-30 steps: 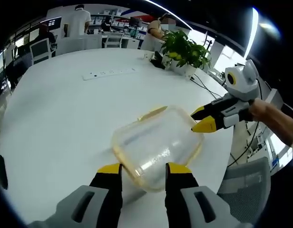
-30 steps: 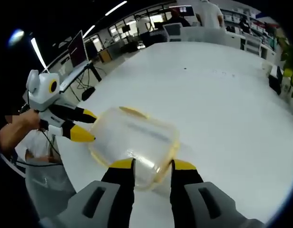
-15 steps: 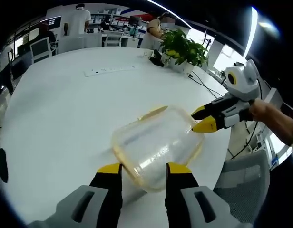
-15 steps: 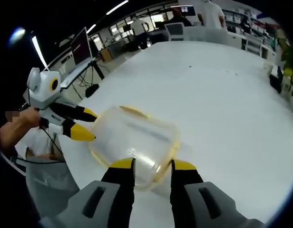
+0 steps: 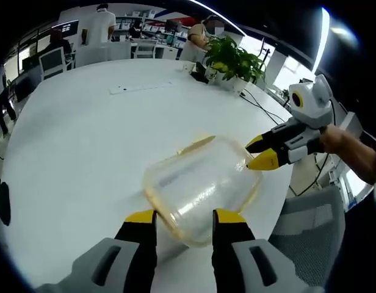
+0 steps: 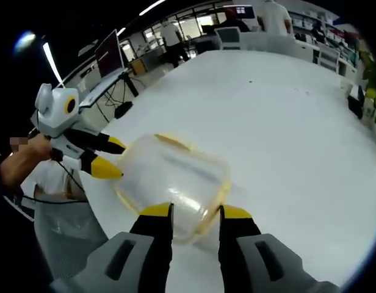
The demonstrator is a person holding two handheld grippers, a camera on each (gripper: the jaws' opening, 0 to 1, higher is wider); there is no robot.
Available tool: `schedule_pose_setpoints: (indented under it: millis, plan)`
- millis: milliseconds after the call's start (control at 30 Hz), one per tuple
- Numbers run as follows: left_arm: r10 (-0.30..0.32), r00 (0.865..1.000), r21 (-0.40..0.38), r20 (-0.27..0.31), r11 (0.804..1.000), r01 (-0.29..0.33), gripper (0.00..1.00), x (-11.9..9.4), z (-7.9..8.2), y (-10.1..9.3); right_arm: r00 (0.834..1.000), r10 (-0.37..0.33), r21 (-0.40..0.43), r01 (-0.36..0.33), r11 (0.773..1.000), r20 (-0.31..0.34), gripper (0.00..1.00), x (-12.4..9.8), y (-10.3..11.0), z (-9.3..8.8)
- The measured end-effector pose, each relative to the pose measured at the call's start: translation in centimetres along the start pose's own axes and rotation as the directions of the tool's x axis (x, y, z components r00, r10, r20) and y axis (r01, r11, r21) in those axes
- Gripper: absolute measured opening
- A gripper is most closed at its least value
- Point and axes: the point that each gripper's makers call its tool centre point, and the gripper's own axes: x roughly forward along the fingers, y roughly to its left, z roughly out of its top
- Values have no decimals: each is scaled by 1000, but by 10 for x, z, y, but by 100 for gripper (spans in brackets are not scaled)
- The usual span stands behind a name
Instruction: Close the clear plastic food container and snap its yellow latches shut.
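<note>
In the left gripper view we see the left gripper (image 5: 184, 217) rising from the bottom, its two yellow-tipped jaws standing apart with one end of the clear plastic food container (image 5: 200, 186) between them; the tips sit at the container's near edge, and we cannot tell whether they press on it. The container lies on the white table (image 5: 78, 140), its lid on top, with a yellow latch (image 5: 196, 144) sticking out along the far side. At the container's right end the right gripper (image 5: 260, 152) comes in from the right, its jaws parted, the lower yellow tip touching or just beside the container's corner. A hand (image 5: 343, 143) holds that gripper's body.

In the right gripper view the right gripper (image 6: 196, 212) shows its jaws apart around the near end of the container (image 6: 173, 183), and again we cannot tell whether they bear on it. A yellow latch (image 6: 171, 142) shows at the far edge here. The left gripper (image 6: 108, 157) reaches in from the left, jaws parted, its lower tip just beside the container's left end, gripped by a hand (image 6: 29, 155).

Farther out on the table (image 6: 285, 134) lie a white power strip (image 5: 141, 87) and, near the far edge, potted plants (image 5: 235, 61). Beyond stand office desks, chairs and several people (image 5: 97, 25).
</note>
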Motion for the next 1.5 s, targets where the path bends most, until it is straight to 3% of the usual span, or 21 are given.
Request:
schedule_pose_setpoints:
  millis: [733,1000,1500]
  plan:
    - [2,1000,0,-21,1000,-2,28,-19,-29,-15,1000,0,3,0,1000,-5,26,-10,25,-25]
    - [5,1000,-12,4,1000,-5,28,-21,-32,-16,1000,2,-1,-2,1000,1,26,-12,28,-27]
    - [4,1000,-29,-14,1000,-4,29,-20,-31,-15,1000,14,-17,-15,1000,-12,28,-12,27,-27]
